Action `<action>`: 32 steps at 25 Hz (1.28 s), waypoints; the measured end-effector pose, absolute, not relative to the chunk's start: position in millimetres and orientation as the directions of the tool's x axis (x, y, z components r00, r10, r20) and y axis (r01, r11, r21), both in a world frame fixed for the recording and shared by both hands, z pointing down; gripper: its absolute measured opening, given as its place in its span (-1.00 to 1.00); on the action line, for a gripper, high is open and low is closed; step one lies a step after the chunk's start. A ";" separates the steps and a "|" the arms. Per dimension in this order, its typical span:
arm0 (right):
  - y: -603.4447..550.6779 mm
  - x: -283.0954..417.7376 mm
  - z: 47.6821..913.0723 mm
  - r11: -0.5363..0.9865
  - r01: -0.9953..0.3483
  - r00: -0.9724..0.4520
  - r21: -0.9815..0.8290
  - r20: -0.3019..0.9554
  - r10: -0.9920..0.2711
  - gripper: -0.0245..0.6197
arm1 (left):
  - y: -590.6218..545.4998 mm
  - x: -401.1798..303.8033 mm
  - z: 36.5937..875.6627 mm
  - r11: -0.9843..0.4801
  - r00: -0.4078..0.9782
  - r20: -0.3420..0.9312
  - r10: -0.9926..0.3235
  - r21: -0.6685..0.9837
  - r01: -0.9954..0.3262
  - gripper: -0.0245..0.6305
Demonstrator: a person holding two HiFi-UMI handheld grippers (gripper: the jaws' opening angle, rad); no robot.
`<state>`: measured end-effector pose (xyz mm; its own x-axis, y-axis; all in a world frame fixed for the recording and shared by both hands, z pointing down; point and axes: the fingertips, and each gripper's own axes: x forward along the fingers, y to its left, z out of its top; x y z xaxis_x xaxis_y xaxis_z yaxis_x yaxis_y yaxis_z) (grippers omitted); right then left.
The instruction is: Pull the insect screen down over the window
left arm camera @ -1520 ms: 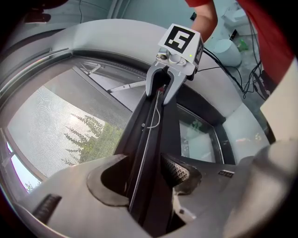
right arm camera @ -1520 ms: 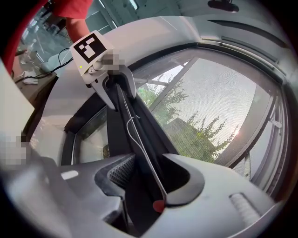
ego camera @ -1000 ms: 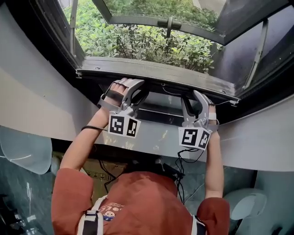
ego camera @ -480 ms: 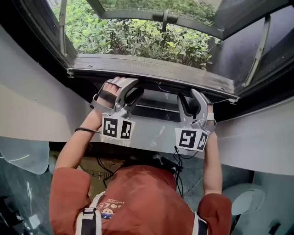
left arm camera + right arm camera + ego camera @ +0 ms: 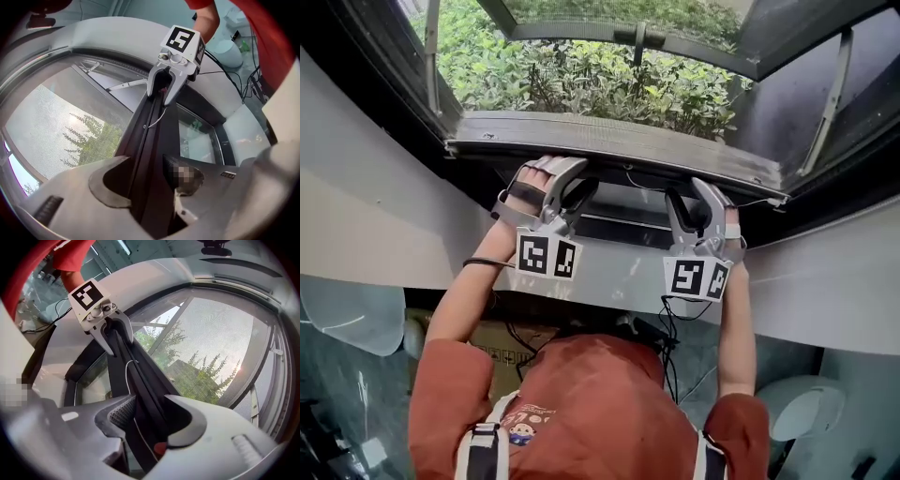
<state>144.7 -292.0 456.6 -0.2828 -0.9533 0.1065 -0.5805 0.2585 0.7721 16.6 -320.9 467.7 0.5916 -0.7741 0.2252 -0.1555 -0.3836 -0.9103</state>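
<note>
Screen pull nearly done, screen bar (image 5: 619,150) just short of the bottom frame (image 5: 623,225)
Right gripper (image 5: 694,199) fingers clench it; left gripper (image 5: 567,183) fingers have just been opening and look loose around it. Next I'd re-clench left, then draw both down evenly.

The bar (image 5: 619,145) runs from side to side, mesh (image 5: 220,329) closing off everything above it; under it, a narrow gap lies open down to the frame (image 5: 609,228); the left hand-held gripper (image 5: 577,183), jaws just opened around the bar, and the right hand-held gripper (image 5: 692,199), clamped on it, occupy two spots; the bar between them is free.
</note>
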 end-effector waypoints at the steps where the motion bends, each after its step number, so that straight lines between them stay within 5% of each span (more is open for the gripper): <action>1: -291.5 144.7 456.1 0.261 -0.581 -0.280 0.771 0.111 -0.954 -0.32 | -320.5 16.6 467.5 -0.379 0.593 0.221 -0.775 -0.912 -0.156 -0.28; 11: -292.4 146.1 452.2 0.233 -0.561 -0.249 0.794 0.107 -0.963 -0.31 | -319.6 12.4 460.6 -0.394 0.581 0.213 -0.786 -0.896 -0.205 -0.28; 24: -272.8 139.1 442.9 0.215 -0.673 -0.265 0.707 0.040 -0.963 -0.31 | -297.7 -3.5 452.6 -0.454 0.578 0.110 -0.809 -0.741 -0.494 -0.28; 32: -255.7 145.9 435.3 0.201 -0.787 -0.246 0.583 0.003 -0.969 -0.31 | -278.9 -9.3 449.7 -0.524 0.591 0.025 -0.806 -0.493 -0.694 -0.28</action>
